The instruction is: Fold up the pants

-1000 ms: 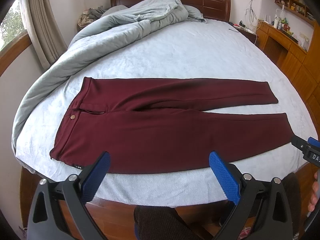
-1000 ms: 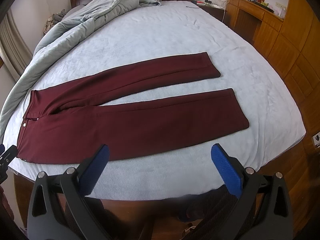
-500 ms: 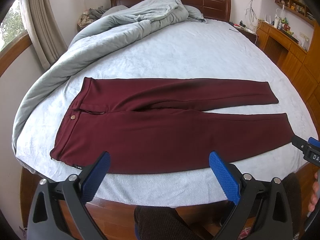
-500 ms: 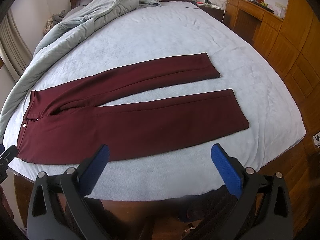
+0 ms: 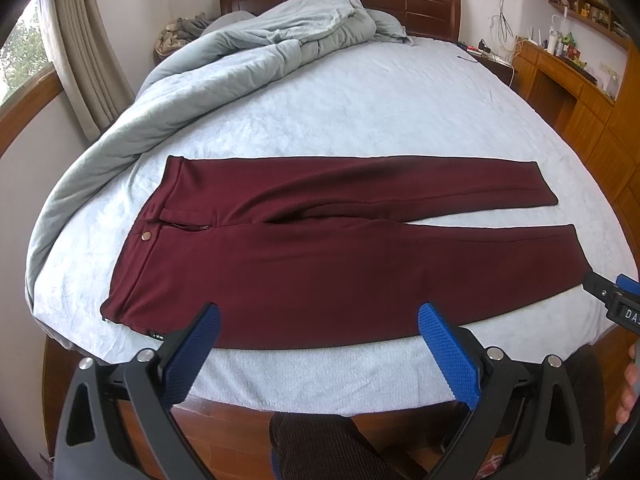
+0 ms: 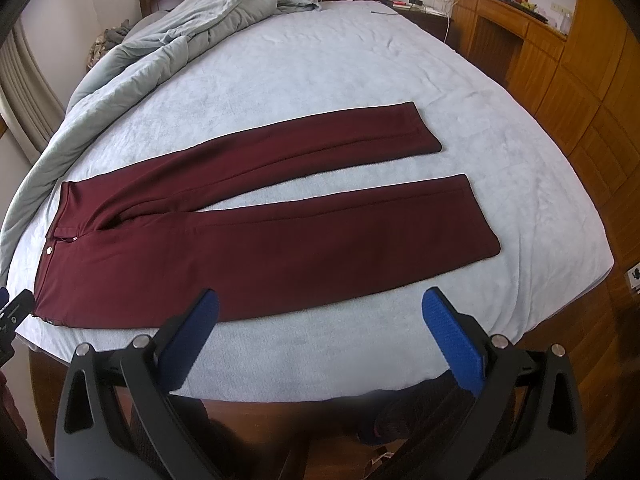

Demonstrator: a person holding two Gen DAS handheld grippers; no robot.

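Dark red pants (image 5: 320, 256) lie flat and unfolded on the bed, waistband at the left, both legs stretched to the right with a narrow gap between them; they also show in the right wrist view (image 6: 256, 236). My left gripper (image 5: 320, 352) is open and empty, held above the near edge of the bed just in front of the pants' near side. My right gripper (image 6: 320, 340) is open and empty, above the near edge in front of the near leg. The tip of the right gripper shows at the right edge of the left wrist view (image 5: 616, 300).
The pants lie on a light blue bed cover (image 5: 360, 112). A grey-blue duvet (image 5: 224, 68) is bunched along the far left. A wooden headboard (image 5: 420, 0) is at the back. Wooden cabinets (image 6: 568, 92) stand to the right. The bed's wooden footboard (image 6: 320, 428) is below my grippers.
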